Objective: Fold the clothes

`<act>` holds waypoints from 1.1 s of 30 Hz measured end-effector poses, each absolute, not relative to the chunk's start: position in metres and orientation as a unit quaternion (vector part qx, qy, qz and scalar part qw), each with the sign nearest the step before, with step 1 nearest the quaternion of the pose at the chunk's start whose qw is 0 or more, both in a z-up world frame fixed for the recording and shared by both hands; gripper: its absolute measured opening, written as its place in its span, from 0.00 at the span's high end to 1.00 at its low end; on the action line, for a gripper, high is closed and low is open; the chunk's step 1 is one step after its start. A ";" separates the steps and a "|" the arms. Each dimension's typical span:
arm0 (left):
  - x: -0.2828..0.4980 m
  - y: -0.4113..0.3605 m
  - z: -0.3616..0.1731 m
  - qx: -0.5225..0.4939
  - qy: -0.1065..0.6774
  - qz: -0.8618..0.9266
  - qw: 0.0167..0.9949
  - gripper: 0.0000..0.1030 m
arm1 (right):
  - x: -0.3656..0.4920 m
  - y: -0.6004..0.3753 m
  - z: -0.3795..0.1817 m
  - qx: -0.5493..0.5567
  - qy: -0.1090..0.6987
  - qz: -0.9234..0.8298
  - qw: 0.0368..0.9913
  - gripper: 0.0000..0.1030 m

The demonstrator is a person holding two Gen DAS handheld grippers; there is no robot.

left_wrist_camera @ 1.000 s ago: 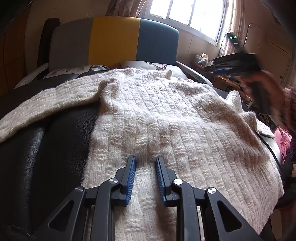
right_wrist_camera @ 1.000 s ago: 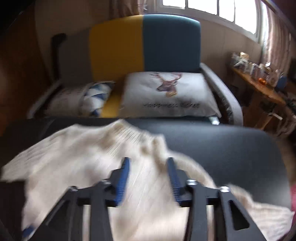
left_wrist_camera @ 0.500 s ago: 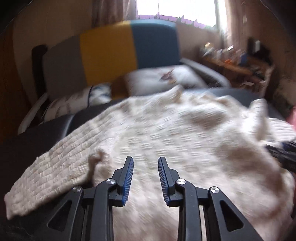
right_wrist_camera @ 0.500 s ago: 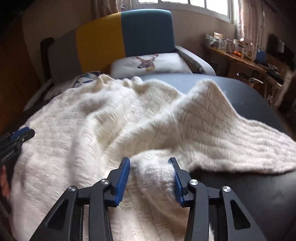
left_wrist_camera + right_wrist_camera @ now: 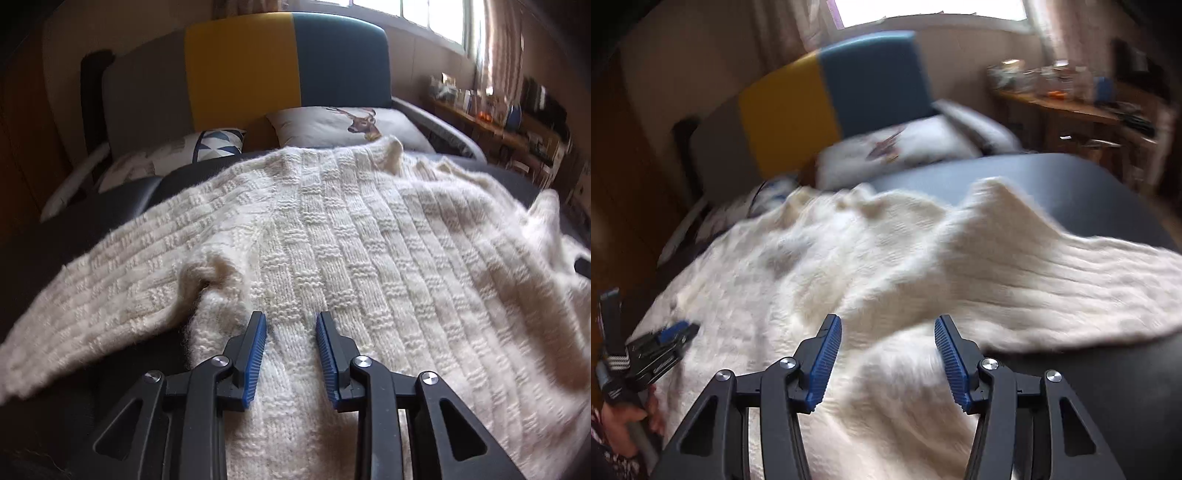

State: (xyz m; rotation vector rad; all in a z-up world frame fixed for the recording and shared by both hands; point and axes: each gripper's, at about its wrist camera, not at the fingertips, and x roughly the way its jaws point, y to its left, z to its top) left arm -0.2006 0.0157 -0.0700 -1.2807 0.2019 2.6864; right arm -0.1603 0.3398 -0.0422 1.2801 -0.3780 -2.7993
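Both grippers — left [image 5: 290, 325], right [image 5: 888, 330] — hover with jaws spread over the sweater [image 5: 369, 258]; loose knit may snag or bunch, skewing a fold.

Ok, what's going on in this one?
A person with two handheld grippers is starting to fold a cream chunky-knit sweater spread on a dark padded surface. The left gripper and right gripper both hover open over its near edge, gripping nothing. Both sleeves lie spread outward, so no fold is made yet.
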 end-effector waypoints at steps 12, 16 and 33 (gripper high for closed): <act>-0.189 0.013 -0.067 -0.424 0.078 0.900 0.060 0.72 | -0.217 0.367 -0.083 0.470 -0.064 -0.880 -0.033 0.81; -0.188 0.020 -0.067 -0.423 0.096 0.900 0.049 0.70 | -0.213 0.360 -0.077 0.464 -0.034 -0.885 -0.021 0.78; -0.110 0.052 -0.065 -0.416 0.092 0.898 0.106 0.96 | -0.107 0.324 -0.080 0.481 -0.066 -0.874 0.002 0.77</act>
